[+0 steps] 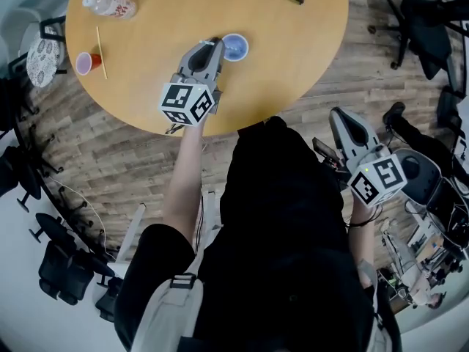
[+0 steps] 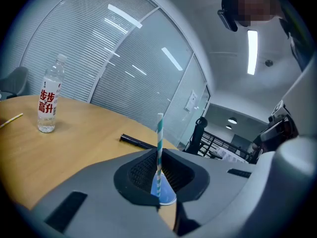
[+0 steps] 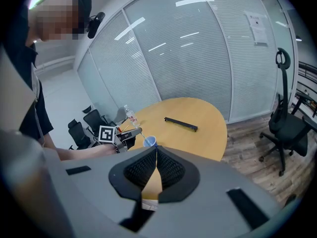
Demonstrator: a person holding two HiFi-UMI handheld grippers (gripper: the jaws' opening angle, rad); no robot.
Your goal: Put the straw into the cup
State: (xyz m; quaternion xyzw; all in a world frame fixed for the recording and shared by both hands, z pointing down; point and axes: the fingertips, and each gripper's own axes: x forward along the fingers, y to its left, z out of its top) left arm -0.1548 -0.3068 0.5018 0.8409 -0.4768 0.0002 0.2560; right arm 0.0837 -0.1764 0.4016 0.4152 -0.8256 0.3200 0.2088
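Left gripper view: left tongs (image 2: 159, 176) pinched a teal-striped straw (image 2: 160, 140) upright, with the blue cup (image 2: 167, 196) just past the tips, mid-counter (image 2: 64, 148). A bottle (image 2: 48, 100) labelled 步步高升 in red stood near the counter's far left edge. The right tongs (image 3: 156, 153) were pressed together, empty, off the counter's near edge.

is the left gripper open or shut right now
Shut: the left gripper's fingers meet on the striped straw, which stands up between them.
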